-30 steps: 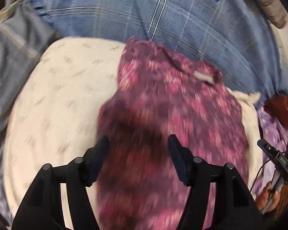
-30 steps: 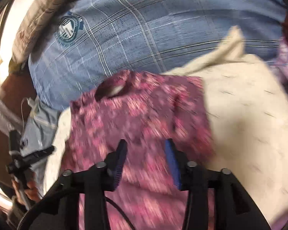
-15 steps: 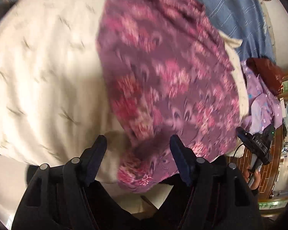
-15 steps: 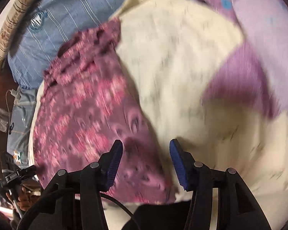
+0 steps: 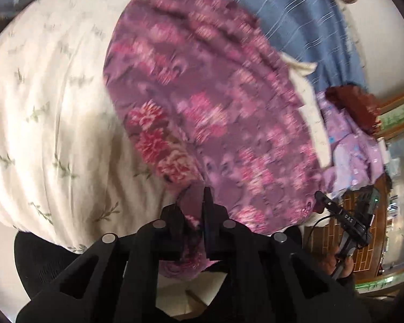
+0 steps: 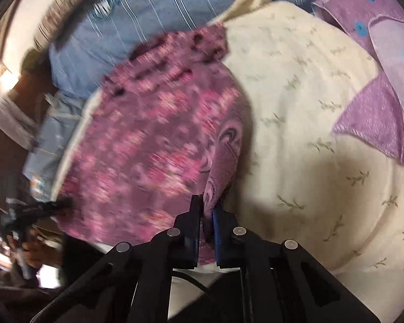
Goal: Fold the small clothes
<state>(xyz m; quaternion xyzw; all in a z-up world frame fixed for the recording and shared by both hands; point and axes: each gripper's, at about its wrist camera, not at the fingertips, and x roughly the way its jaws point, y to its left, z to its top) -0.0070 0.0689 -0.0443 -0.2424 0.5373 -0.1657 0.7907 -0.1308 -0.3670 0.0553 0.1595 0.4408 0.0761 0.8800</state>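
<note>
A cream leaf-print blanket [image 5: 54, 123] carries the purple floral garment [image 5: 215, 113], beside a lilac cloth [image 6: 385, 62].

Both grippers [image 5: 194, 202] [image 6: 207, 210] newly clamping garment [image 5: 215, 102]

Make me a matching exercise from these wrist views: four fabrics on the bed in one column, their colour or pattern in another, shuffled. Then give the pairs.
1. garment pinched by both grippers
2. cover under it
3. sheet beyond it
4. clothing at the cover's right edge

A. blue with pale stripes
B. lilac with blue dots
C. cream with green sprigs
D. purple with pink flowers

Pairs: 1-D, 2-C, 3-A, 4-B
</note>
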